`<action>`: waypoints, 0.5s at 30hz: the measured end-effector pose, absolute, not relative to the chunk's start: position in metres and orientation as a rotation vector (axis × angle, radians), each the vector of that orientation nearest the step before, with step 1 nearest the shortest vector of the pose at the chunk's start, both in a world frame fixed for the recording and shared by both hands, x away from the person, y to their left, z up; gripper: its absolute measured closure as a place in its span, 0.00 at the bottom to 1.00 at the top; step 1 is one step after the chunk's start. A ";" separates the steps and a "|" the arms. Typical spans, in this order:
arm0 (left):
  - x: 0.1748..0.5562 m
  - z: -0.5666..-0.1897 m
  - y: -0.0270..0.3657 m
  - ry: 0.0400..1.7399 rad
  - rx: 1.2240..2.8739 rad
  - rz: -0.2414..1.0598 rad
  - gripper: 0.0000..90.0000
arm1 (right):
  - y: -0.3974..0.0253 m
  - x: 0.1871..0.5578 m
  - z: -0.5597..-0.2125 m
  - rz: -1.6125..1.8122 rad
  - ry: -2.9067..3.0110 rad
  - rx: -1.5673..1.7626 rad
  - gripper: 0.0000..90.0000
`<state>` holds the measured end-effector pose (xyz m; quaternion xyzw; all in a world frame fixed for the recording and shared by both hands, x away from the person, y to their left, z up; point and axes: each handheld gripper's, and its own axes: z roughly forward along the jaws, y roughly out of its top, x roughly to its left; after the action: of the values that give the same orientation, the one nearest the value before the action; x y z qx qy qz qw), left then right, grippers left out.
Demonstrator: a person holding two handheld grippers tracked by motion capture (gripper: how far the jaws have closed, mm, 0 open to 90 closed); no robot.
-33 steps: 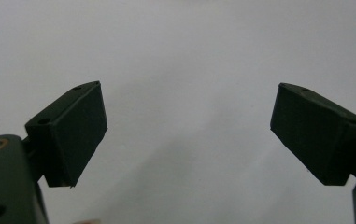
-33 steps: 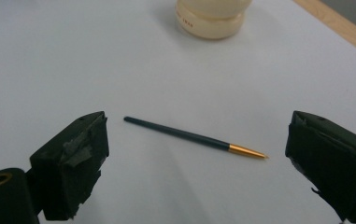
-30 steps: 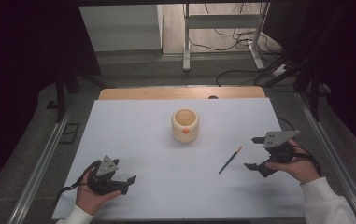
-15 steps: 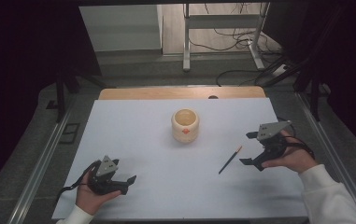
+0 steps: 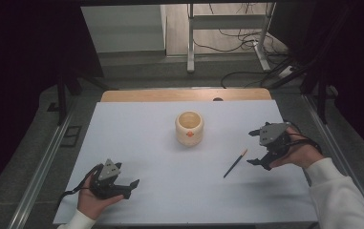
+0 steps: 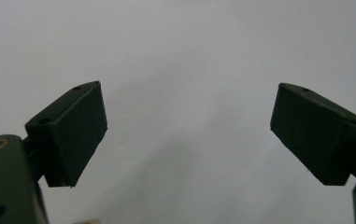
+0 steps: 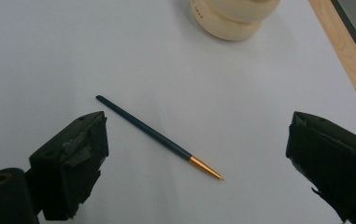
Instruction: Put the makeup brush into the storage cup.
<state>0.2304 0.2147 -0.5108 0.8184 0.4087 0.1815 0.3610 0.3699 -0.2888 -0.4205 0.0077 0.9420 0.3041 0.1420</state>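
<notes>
Two grippers work over the white counter (image 5: 136,143). Of these, the right gripper (image 5: 262,149) has shifted: a second ago it sat nearer the person, now it has lifted and tipped toward the pen (image 5: 235,163), jaws wide, nothing held. The left gripper (image 5: 128,186) stays at the near left, also wide and empty. Between them, farther off, stands the cream cup (image 5: 189,129). The pen lies flat just left of the right gripper, likely its next grasp

I see a lab or test room: a table (image 5: 136,143) covered in plain white sheet, framed by metal rails (image 5: 41,164), dark curtains (image 5: 22,57) at the sides, loose cables (image 5: 244,36) on the floor (tangled behind a metal stand (image 5: 191,36)).
</notes>
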 end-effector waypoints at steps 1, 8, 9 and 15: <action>0.231 -0.511 0.215 1.053 2.110 0.468 0.13 | -0.288 0.371 -0.420 0.874 2.725 -0.020 0.10; 0.230 -0.511 0.215 1.051 2.113 0.469 0.13 | -0.276 0.375 -0.427 0.832 2.793 -0.165 0.17; 0.230 -0.511 0.214 1.051 2.113 0.470 0.13 | -0.273 0.376 -0.428 0.796 2.807 -0.183 0.17; 0.230 -0.511 0.215 1.048 2.116 0.471 0.13 | -0.265 0.378 -0.432 0.749 2.841 -0.249 0.17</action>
<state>0.2304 0.2148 -0.5111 0.8204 0.4063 0.1827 0.3584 0.3781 -0.2652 -0.4322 -0.0841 0.9590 0.2527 0.0965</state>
